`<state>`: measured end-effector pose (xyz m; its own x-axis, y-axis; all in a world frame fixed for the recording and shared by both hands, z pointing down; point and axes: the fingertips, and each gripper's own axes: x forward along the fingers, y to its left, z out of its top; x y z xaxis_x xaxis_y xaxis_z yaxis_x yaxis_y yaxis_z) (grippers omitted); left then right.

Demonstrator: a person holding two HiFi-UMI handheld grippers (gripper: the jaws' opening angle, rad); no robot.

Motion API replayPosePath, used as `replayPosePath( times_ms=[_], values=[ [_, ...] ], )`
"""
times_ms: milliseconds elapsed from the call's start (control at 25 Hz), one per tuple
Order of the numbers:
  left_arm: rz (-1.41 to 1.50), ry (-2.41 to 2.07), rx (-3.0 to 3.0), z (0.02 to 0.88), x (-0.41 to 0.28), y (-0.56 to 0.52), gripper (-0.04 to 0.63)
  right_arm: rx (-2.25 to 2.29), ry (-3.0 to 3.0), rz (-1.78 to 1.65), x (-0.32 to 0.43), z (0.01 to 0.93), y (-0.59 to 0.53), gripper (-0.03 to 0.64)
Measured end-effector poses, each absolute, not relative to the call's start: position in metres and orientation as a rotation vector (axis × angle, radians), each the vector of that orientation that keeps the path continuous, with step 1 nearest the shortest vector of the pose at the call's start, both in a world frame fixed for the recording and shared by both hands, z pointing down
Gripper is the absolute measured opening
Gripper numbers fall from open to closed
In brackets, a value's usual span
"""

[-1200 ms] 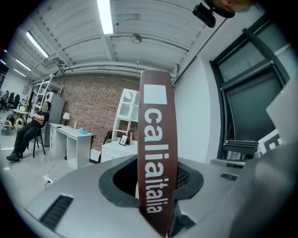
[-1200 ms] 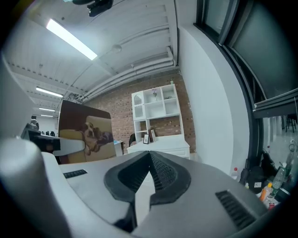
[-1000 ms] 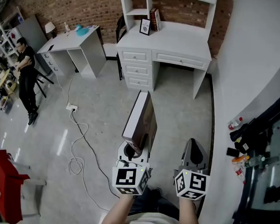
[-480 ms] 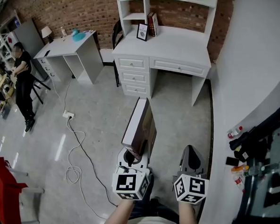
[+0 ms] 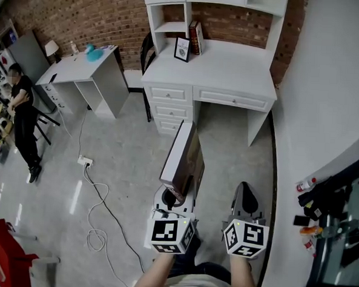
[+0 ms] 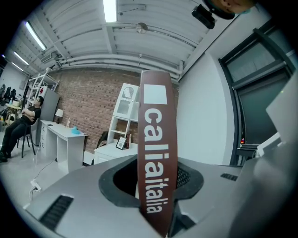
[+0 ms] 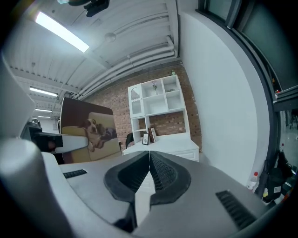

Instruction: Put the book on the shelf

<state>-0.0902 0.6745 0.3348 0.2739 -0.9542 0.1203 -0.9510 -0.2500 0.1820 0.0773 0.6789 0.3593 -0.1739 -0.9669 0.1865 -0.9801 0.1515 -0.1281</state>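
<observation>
The book (image 5: 183,158) stood upright, clamped in the left gripper (image 5: 176,197), well apart from the shelf (image 5: 173,28) over the white surface (image 5: 233,64); the right gripper (image 5: 245,195) was closed on nothing. The step seemed to be the carry, and next the book had to reach that shelf.

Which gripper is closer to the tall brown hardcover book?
Left. The left gripper is clamped on the tall brown hardcover book at its lower end, holding it upright; the right gripper, jaws shut and empty, sits beside it without touching.
</observation>
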Motion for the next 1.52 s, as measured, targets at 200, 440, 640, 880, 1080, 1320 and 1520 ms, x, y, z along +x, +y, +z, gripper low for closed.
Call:
replayPosePath(
  times_ms=[200,440,640,880,1080,1320,1520],
  values=[
    [-0.028,-1.754,2.330,0.336,-0.110,0.629,0.147,2.004,-2.318,0.342,0.063,0.360,0.635,0.017],
    [-0.042,-1.726,2.309,0.345,-0.119,0.591,0.147,2.061,-2.241,0.346,0.065,0.369,0.600,0.017],
    [-0.032,-1.721,2.283,0.353,-0.120,0.569,0.147,2.076,-2.214,0.353,0.071,0.370,0.579,0.017],
    [-0.021,-1.749,2.262,0.357,-0.112,0.534,0.147,2.051,-2.229,0.368,0.079,0.375,0.538,0.017],
    [-0.015,-1.767,2.243,0.360,-0.098,0.485,0.147,1.998,-2.271,0.378,0.084,0.377,0.483,0.017],
    [-0.017,-1.806,2.235,0.349,-0.080,0.421,0.147,1.974,-2.308,0.366,0.101,0.366,0.413,0.017],
    [-0.020,-1.829,2.233,0.345,-0.062,0.375,0.147,1.972,-2.320,0.369,0.121,0.364,0.364,0.017]
  ],
)
